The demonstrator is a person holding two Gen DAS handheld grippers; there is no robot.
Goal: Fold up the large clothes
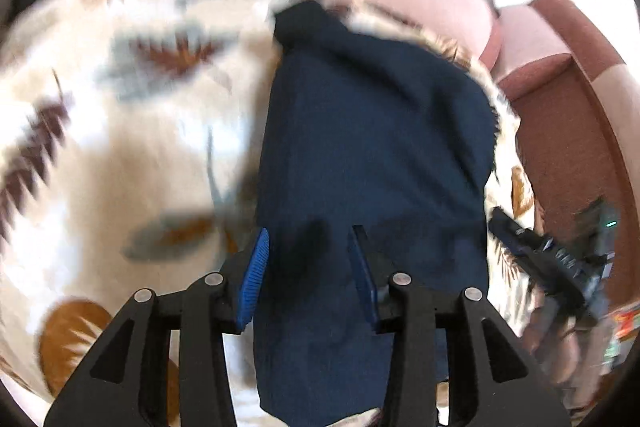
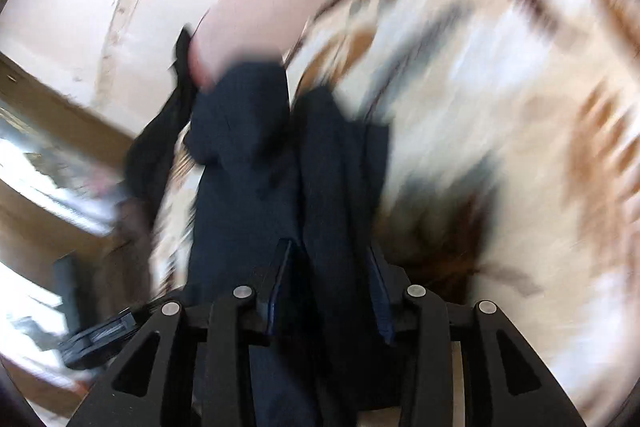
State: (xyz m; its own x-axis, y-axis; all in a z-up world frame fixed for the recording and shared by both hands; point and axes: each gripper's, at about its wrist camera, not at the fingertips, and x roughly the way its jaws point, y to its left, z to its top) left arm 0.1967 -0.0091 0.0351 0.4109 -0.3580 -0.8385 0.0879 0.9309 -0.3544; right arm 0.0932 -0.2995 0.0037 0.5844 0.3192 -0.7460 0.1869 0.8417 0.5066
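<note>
While draped on the leaf-print blanket (image 1: 120, 131), navy garment (image 1: 372, 147) between wide left gripper (image 1: 310, 239); right gripper (image 2: 332, 251) likewise.

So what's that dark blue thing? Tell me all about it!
It is a dark navy cloth, plain and soft-looking, with wrinkles and folds. It lies in a long strip on a cream blanket with brown leaf prints. The left gripper stands open over its near end. The right gripper also straddles it; blur hides any grip.

One garment, two grippers on the scene.
One navy garment (image 1: 372, 131), one leaf-print blanket (image 1: 120, 107) beneath, two grippers: left gripper (image 1: 310, 267), right gripper (image 2: 332, 279), two blue pads (image 1: 256, 267) each.
</note>
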